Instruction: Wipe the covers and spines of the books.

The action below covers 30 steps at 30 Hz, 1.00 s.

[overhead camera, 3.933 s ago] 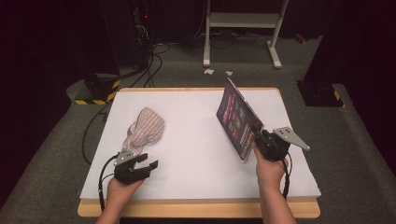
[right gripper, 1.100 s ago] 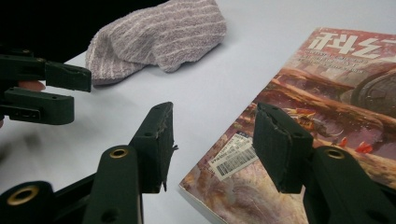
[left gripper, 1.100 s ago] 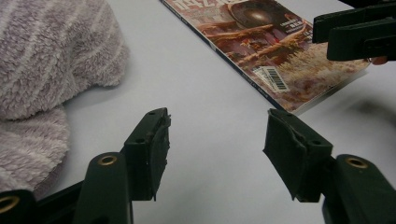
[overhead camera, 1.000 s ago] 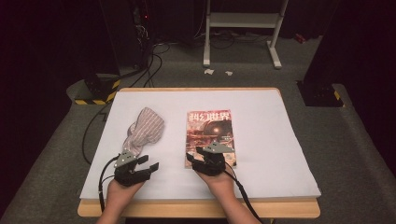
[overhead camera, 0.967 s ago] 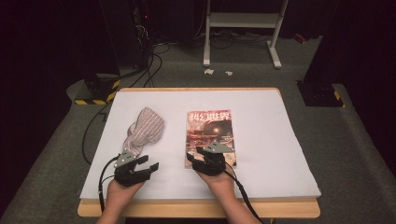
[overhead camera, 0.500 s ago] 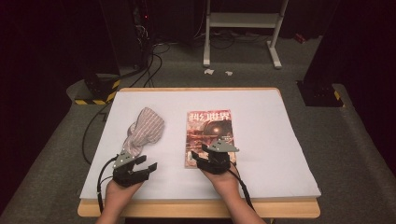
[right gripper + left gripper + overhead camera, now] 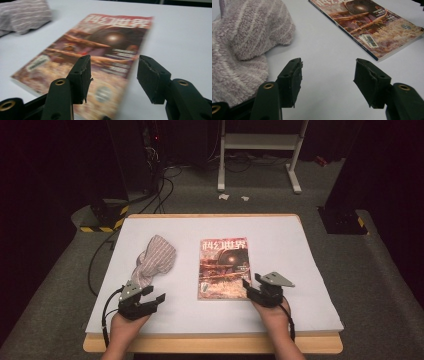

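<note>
Right hand-held gripper shifted right off magazine | jaws apart | left hand-held gripper open, unmoved

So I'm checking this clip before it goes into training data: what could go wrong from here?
The right gripper, jaws open, sits at the magazine's near right corner; closing there might only catch the cover and bend it. The left gripper, also open, lies close to the fuzzy striped cloth, so a forward move could snag or drag it.

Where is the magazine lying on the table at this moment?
In the high view the magazine lies flat near the middle of the white table, right of the striped cloth. The right gripper is at its near right corner.
</note>
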Tool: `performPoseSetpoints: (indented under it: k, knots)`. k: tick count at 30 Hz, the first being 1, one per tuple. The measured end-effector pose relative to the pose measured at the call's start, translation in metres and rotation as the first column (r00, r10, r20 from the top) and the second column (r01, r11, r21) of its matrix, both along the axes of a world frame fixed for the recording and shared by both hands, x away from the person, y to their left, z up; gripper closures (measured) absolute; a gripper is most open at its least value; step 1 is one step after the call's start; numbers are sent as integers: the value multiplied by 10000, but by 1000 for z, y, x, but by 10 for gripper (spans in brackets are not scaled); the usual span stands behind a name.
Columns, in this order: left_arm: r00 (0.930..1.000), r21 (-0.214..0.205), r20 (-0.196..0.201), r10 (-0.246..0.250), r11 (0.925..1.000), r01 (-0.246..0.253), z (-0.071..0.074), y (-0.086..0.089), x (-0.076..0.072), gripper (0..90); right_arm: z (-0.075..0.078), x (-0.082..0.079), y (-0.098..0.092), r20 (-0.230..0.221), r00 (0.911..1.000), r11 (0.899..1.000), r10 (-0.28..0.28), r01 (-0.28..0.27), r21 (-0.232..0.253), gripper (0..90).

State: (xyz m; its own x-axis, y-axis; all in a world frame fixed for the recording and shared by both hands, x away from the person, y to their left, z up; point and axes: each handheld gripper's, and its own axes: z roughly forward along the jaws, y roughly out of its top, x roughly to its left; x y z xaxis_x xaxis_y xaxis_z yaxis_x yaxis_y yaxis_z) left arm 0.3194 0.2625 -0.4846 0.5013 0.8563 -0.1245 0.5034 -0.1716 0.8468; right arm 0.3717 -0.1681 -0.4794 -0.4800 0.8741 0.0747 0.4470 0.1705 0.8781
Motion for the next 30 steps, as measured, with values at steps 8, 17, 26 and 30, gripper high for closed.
performPoseSetpoints:
  k: [8,17,26,30]
  knots:
    - [9981,200,-37,611,9979,-610,-1,13,3,378,-6,-18,-61,495,9877,9886,-1483,1493,-180,423]
    - [9985,640,-23,553,9964,-551,-3,6,2,379,-9,-18,-72,375,9861,9848,-1620,1640,-567,392]
    - [9988,568,103,486,9972,-491,0,7,4,380,-12,-19,-71,290,9855,9832,-1669,1686,-695,395]
    - [9993,636,133,359,9973,-367,1,3,5,381,-12,-21,-73,254,9846,9820,-1727,1741,-733,397]
